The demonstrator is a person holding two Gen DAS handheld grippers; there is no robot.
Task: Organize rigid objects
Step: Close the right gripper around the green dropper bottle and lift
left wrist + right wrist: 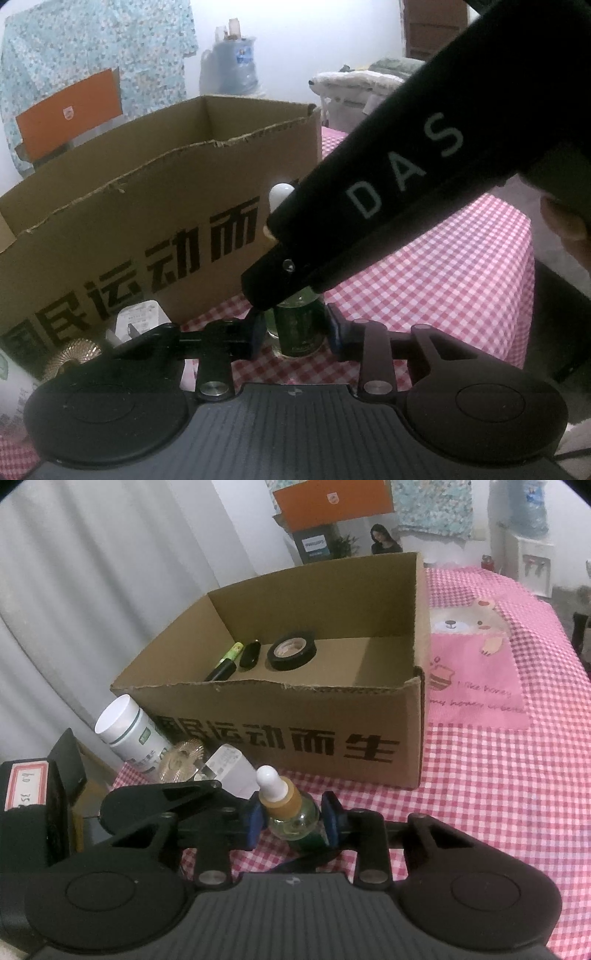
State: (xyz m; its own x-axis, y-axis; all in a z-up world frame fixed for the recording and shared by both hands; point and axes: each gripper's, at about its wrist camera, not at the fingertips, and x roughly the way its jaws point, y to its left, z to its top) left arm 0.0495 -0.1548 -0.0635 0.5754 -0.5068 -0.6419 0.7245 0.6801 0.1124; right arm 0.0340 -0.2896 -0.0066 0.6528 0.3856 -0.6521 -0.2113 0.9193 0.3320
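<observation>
A small green glass dropper bottle (293,818) with a white bulb (269,779) and a tan collar stands on the pink checked cloth, just in front of the cardboard box (295,738). My right gripper (293,818) is shut on its rounded shoulder, both blue pads against the glass. In the left wrist view my left gripper (295,332) is shut lower on the same bottle (301,326), its pads at the label. The right gripper's black housing (388,206) slants down over the bottle and hides its neck. The box holds a black tape roll (291,650), a green pen (227,661) and a small black oval piece (250,653).
Left of the bottle, against the box front, lie a white tub (125,727), a gold ribbed disc (183,760) and a white plug (229,764). A black block with a red-framed label (29,786) fills the left edge. Bare checked cloth (480,812) spreads to the right.
</observation>
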